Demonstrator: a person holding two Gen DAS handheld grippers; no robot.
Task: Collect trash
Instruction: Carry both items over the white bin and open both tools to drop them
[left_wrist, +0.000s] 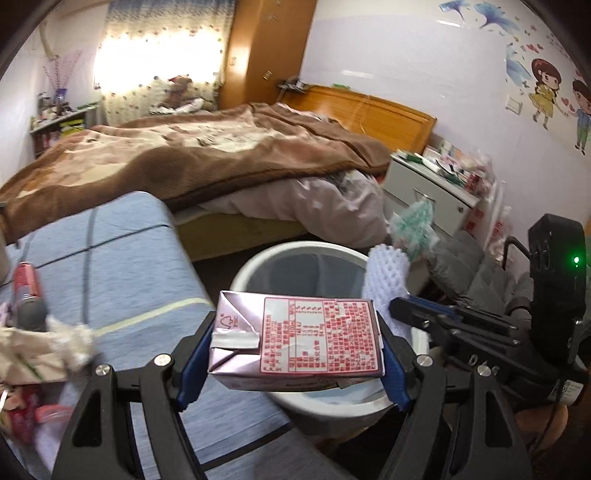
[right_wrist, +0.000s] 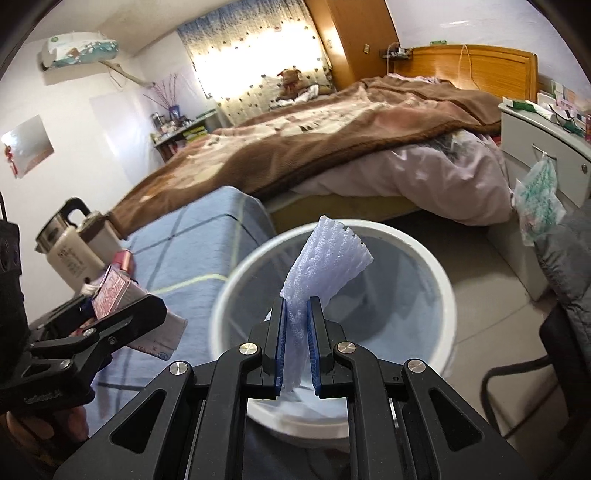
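Observation:
My left gripper (left_wrist: 291, 347) is shut on a flattened pink milk carton (left_wrist: 299, 339) and holds it over the near rim of a white trash bin (left_wrist: 258, 262). My right gripper (right_wrist: 296, 317) is shut on a white foam net sleeve (right_wrist: 325, 254) and holds it above the open bin (right_wrist: 236, 280). The right gripper and foam sleeve (left_wrist: 384, 273) show at the right in the left wrist view. The left gripper with the carton (right_wrist: 114, 288) shows at the left in the right wrist view.
A table with a blue checked cloth (left_wrist: 122, 266) stands left of the bin, with a red can (left_wrist: 26, 284), crumpled tissue (left_wrist: 74, 339) and a kettle (right_wrist: 70, 243). A bed with a brown blanket (left_wrist: 207, 147), a white nightstand (left_wrist: 432, 188) and a hanging plastic bag (right_wrist: 535, 203) lie beyond.

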